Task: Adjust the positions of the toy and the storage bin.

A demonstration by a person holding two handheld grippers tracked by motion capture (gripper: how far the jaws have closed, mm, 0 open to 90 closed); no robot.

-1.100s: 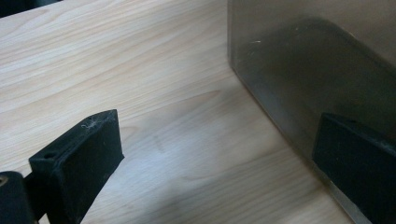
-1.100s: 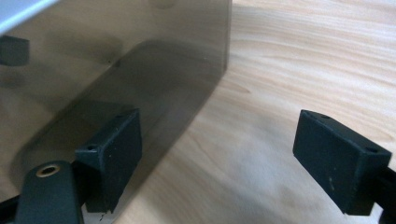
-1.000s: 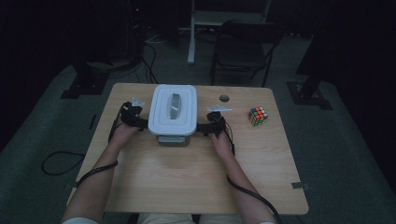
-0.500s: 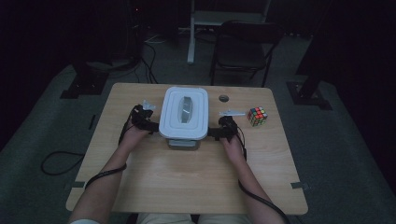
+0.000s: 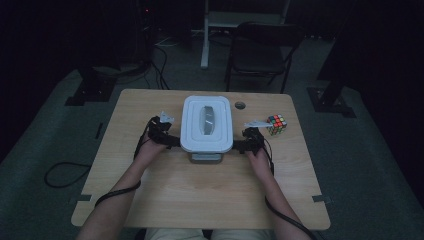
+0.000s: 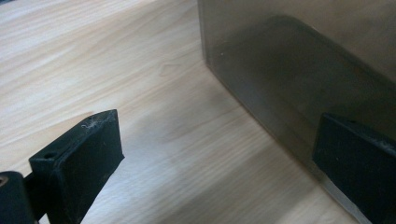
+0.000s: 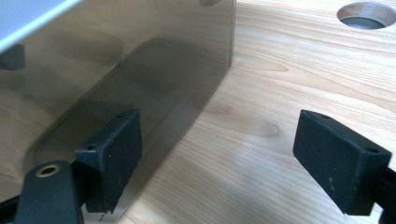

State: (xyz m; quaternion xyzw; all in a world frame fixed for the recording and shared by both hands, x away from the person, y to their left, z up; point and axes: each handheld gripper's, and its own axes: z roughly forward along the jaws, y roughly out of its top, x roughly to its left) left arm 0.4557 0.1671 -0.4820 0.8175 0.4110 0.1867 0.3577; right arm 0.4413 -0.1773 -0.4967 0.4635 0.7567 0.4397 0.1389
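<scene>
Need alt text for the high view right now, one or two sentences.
A white-lidded box sits mid-table, with the left gripper and right gripper pressed to its opposite sides, jaws open. A puzzle cube rests beyond the right gripper.

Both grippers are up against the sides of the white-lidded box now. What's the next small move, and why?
Probably press both grippers inward a touch more to pinch the box before sliding it. The left gripper and right gripper flank its lower sides; their jaws stand open, one jaw of each beside the grey wall, nothing gripped. The cube sits near the right.
</scene>
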